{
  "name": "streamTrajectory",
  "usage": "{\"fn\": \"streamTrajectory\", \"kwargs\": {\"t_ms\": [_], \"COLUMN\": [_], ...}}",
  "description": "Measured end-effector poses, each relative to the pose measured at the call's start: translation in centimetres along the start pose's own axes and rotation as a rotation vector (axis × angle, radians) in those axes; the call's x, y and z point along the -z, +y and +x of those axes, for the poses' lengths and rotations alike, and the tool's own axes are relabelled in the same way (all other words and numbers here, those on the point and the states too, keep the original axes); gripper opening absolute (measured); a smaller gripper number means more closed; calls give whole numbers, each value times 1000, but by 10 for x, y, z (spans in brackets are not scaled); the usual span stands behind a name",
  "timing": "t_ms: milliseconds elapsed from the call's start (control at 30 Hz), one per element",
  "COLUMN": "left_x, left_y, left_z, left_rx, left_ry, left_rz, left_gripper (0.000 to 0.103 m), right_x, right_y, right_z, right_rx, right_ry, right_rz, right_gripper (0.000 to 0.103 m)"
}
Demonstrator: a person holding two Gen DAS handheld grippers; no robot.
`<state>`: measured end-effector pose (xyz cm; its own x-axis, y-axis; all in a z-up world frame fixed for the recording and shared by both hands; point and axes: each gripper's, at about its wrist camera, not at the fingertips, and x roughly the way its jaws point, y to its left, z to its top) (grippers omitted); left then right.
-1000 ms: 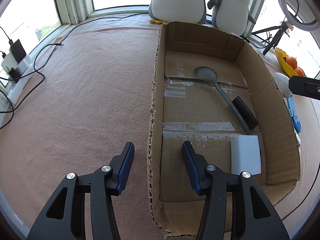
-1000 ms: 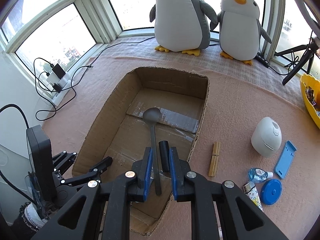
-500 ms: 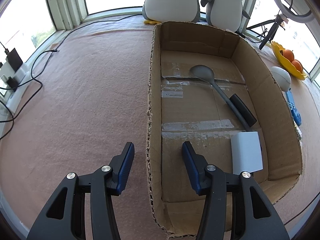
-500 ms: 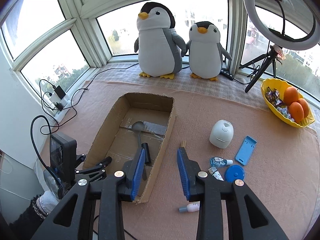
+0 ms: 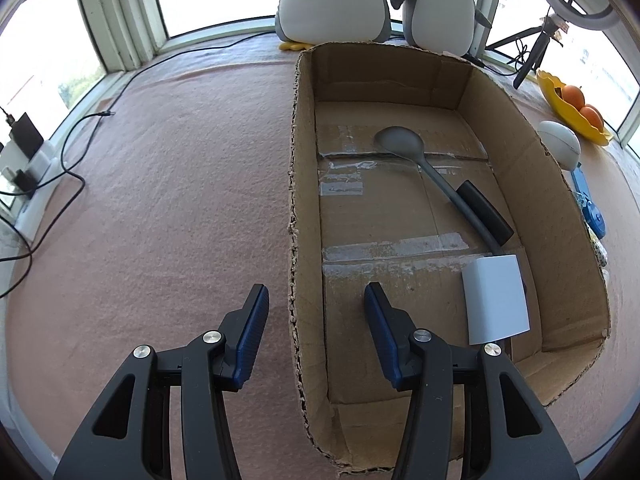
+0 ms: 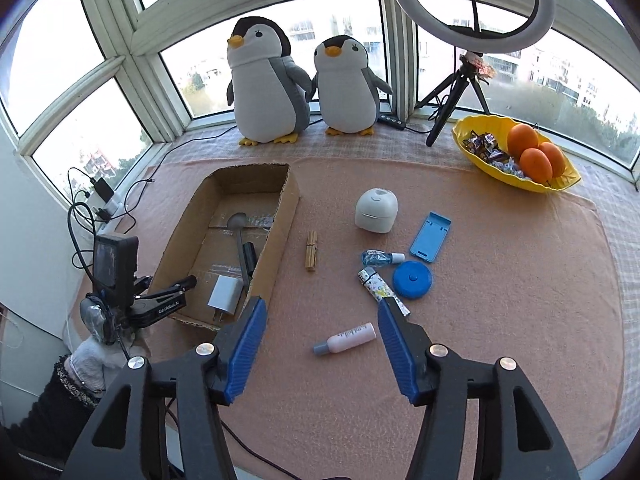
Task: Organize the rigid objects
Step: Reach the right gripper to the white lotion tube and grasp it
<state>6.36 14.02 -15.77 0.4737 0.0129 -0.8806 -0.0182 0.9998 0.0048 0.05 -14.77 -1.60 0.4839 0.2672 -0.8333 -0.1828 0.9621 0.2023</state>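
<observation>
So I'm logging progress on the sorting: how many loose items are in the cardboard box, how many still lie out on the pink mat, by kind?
In the cardboard box: 3
grey spoon: 1
black cylinder: 1
white charger: 1
On the mat: 7
bottles: 2
wooden clothespin: 1
white case: 1
blue stand: 1
blue disc: 1
patterned lighter: 1
Total: 10

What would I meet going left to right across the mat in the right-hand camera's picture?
cardboard box → wooden clothespin → white round case → blue phone stand → yellow fruit bowl

Only legible txt: "GenRobot.AI" on my left gripper, seen from right wrist cam. Labels on the small items are too blurry to read.
</observation>
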Motion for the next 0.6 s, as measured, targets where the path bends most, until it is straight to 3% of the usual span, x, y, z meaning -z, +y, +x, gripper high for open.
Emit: {"fn": "streamTrajectory", "kwargs": {"t_ms": [300,600], "left_x": [0,0], "left_y": [1,2], "left_z": [1,1], "left_rx": [8,12], "left_ry": [1,-2], "left_rz": [10,2], "left_gripper": [50,50], "right_x": [38,44], "right_y": [-23,-41], "right_z": [60,106], "right_rx": [-14,-56], "right_ry": [111,183], "right_rz": [118,220], "right_gripper": [54,54]}}
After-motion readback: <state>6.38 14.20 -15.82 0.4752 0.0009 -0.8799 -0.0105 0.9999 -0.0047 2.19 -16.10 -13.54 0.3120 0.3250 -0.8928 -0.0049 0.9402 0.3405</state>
